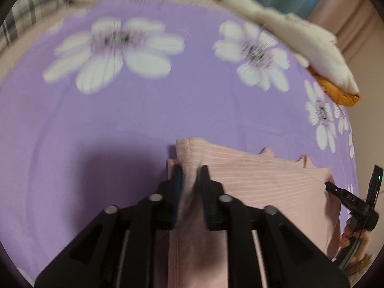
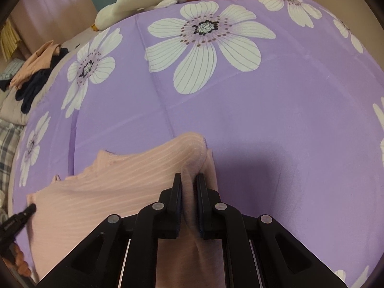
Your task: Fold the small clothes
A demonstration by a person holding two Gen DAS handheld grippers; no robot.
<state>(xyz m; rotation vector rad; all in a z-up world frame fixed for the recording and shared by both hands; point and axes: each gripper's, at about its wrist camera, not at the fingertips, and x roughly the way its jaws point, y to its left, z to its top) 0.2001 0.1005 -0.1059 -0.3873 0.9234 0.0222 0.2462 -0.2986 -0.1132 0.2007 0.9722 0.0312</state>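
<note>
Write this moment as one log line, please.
left gripper: pinching pink ribbed garment | right gripper: pinching same | surface: purple flowered sheet

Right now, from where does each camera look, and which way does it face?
Left wrist: on the left gripper, facing forward over the purple floral sheet; its fingers pinch the pink garment; the right gripper shows at right.
Right wrist: on the right gripper, same direction; left gripper at left.
Shared: garment, sheet, plush toy.
</note>
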